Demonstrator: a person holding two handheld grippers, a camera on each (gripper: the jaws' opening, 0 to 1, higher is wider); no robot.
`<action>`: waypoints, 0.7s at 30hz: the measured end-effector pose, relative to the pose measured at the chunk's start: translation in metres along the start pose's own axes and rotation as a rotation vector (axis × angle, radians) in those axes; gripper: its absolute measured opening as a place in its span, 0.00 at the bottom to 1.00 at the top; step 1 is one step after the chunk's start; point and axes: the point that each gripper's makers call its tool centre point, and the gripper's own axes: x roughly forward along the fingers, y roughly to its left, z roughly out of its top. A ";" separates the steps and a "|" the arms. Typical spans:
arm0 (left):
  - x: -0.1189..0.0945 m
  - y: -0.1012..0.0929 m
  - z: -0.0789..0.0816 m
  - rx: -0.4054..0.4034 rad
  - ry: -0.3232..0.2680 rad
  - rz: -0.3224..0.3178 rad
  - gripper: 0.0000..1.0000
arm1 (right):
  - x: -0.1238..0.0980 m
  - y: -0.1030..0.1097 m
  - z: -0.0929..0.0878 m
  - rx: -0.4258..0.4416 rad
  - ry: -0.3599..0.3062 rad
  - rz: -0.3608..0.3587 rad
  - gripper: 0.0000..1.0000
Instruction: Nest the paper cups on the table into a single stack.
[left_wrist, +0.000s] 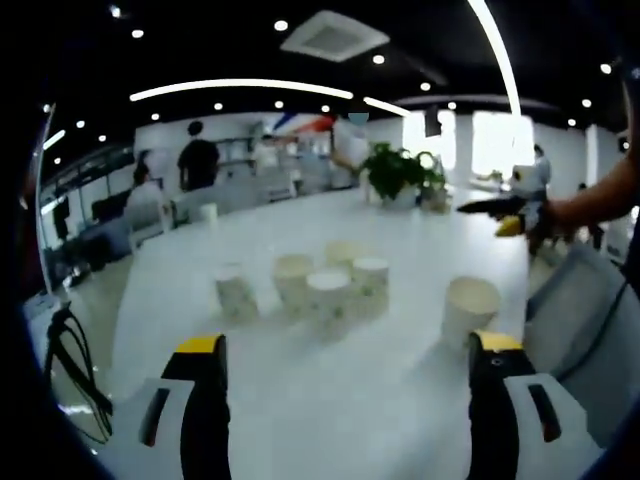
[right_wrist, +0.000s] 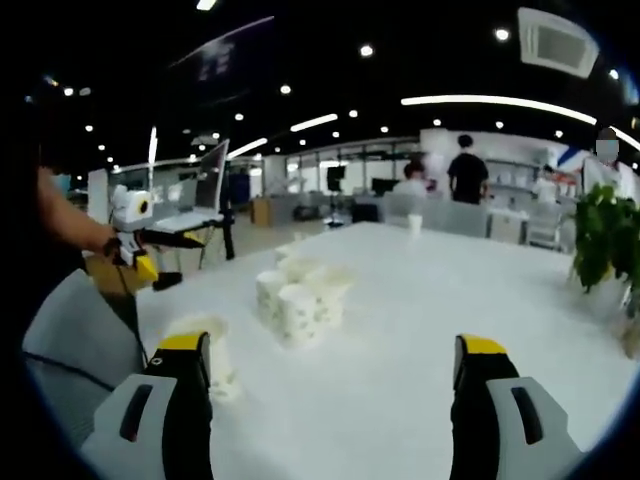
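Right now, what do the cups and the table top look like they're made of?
Cups: look like paper, matte off-white with a faint printed pattern and a rolled rim; blur keeps this tentative. The lone cup looks the same. Table: smooth white top, likely laminate or painted board; soft sheen from the ceiling lights, no grain visible. Both grippers' fingers are spread, holding nothing.

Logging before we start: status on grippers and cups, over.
Left gripper and right gripper open, empty. Paper cups unstacked on white table; one cup apart. Nothing in the way.

White paper cups (left_wrist: 332, 288) are standing upright, clustered on the counter (left_wrist: 300, 400); one lone cup (left_wrist: 468, 310) is sitting at three o'clock.
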 end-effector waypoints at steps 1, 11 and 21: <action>0.000 0.001 0.000 -0.003 0.000 0.000 0.98 | 0.000 0.000 -0.001 0.001 0.001 0.000 1.00; 0.001 0.002 0.001 -0.001 0.000 -0.005 0.98 | 0.003 -0.002 -0.001 -0.018 0.005 0.009 1.00; 0.006 0.002 0.003 -0.004 0.001 -0.013 0.98 | 0.004 -0.007 0.003 -0.023 -0.024 0.010 1.00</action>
